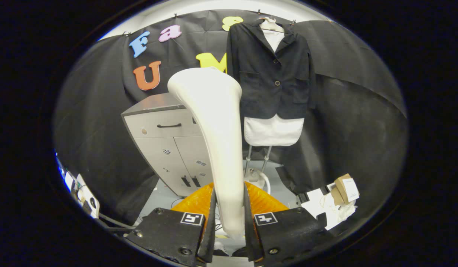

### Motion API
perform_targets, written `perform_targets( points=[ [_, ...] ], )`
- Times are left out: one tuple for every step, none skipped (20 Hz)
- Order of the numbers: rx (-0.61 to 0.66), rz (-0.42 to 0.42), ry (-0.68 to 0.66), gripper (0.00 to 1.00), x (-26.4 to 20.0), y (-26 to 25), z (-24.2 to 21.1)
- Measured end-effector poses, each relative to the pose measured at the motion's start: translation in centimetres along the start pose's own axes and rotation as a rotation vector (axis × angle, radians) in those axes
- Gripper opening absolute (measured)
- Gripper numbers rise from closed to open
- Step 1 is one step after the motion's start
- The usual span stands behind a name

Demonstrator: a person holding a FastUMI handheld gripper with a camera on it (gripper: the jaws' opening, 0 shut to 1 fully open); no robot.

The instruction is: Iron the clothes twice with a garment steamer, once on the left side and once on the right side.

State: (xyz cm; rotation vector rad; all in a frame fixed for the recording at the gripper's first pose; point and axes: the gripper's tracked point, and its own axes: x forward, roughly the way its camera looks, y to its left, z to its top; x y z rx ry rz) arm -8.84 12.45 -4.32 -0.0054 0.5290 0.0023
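Observation:
My gripper (229, 213) is shut on the cream-white garment steamer (214, 122), both fingers pressing on its handle. The steamer rises from between the fingers and widens to a broad head well above them, tilted a little left. Beyond it and to the right hangs a dark jacket (273, 78) with buttons, over a white garment (272, 130) on a hanger against the black wall. The steamer head is still apart from the jacket, short of it and just left of its sleeve.
A grey cabinet (166, 141) with a drawer and two doors stands left of the jacket. The hanger stand's legs (258, 159) reach the floor below the clothes. Cardboard and white packaging (336, 196) lie on the floor to the right.

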Motion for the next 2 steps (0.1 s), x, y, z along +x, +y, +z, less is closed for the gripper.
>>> perform_targets(
  points=[
    [0.001, -0.002, 0.0, 0.37, 0.0, 0.04, 0.02],
    [0.0, 0.0, 0.002, 0.37, 0.0, 0.09, 0.09]
  ],
)
